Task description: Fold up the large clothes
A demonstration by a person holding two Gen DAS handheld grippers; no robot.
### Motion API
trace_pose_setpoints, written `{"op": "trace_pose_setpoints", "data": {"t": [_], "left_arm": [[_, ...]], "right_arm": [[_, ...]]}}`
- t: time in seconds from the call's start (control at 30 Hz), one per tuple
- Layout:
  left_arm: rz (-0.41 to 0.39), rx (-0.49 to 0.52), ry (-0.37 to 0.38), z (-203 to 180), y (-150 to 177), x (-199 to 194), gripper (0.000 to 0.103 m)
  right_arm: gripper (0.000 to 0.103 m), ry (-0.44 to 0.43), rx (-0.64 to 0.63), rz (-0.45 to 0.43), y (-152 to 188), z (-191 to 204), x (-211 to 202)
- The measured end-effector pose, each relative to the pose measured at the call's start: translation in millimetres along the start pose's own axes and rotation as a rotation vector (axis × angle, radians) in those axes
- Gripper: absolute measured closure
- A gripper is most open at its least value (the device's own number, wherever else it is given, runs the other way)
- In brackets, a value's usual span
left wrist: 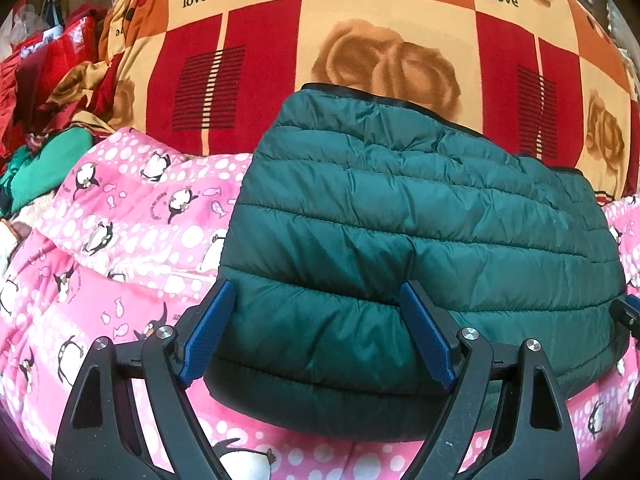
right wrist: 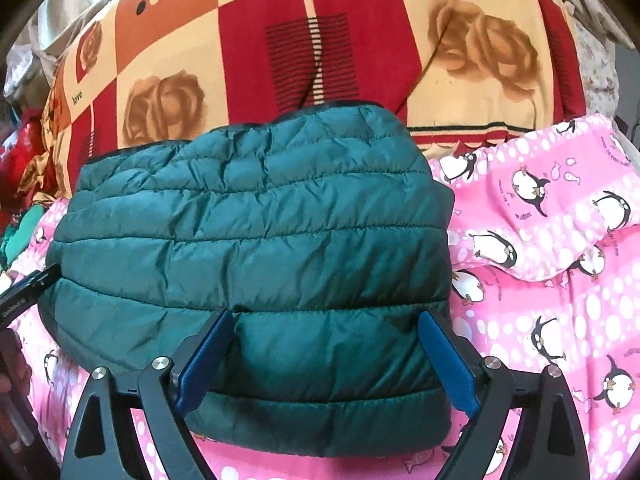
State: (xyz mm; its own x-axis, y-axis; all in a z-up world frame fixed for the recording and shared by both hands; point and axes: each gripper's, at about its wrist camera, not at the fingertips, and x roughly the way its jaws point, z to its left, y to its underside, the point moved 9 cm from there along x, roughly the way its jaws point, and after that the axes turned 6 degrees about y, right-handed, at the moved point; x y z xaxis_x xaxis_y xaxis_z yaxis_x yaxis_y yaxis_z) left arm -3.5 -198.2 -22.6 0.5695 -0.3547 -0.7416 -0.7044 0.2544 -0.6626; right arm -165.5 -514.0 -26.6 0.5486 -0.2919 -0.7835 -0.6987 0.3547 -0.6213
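The folded green puffer jacket (left wrist: pixel 420 240) is lying on the pink penguin quilt (left wrist: pixel 120 240), its far black-trimmed edge reaching onto the red and orange rose blanket (left wrist: pixel 360 20). Open quilt is spreading wide to the jacket's right in the right wrist view and to its left in the left wrist view, and bare blanket is stretching beyond it. A heap of red and green clothes (left wrist: pixel 44 92) is crowding the far left, too jumbled to sort out. The left gripper (left wrist: pixel 316 332) is hovering over the jacket's near left part, jaws standing wide, holding nothing. The right gripper (right wrist: pixel 326 360) is doing likewise over the near right part, spread wide and empty. Whether the blue pads (right wrist: pixel 204 364) are touching the fabric is hard to judge.
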Motion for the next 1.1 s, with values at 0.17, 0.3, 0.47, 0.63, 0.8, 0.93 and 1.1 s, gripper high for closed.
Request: {"op": "trace_pose_setpoints", "data": {"t": [0.17, 0.3, 0.47, 0.63, 0.8, 0.93, 1.1], "left_arm": [[0.002, -0.002, 0.003, 0, 0, 2, 0.018], [0.003, -0.001, 0.008, 1, 0, 3, 0.018], [0.004, -0.003, 0.013, 1, -1, 5, 0.018], [0.013, -0.009, 0.030, 1, -3, 11, 0.018], [0.024, -0.017, 0.052, 3, -7, 15, 0.017], [0.036, -0.025, 0.065, 5, -10, 21, 0.008], [0.039, -0.041, 0.087, 9, -12, 28, 0.001]], "right_arm": [[0.011, -0.007, 0.009, -0.005, -3, 1, 0], [0.011, -0.008, 0.014, -0.009, -7, 0, 3], [0.009, 0.000, 0.025, -0.006, -11, -4, 9], [0.006, 0.000, 0.032, -0.002, -18, -9, 15], [0.001, -0.014, 0.062, 0.013, -27, -14, 26], [0.001, -0.016, 0.086, 0.020, -31, -20, 34], [0.001, -0.039, 0.128, 0.048, -34, -30, 47]]}}
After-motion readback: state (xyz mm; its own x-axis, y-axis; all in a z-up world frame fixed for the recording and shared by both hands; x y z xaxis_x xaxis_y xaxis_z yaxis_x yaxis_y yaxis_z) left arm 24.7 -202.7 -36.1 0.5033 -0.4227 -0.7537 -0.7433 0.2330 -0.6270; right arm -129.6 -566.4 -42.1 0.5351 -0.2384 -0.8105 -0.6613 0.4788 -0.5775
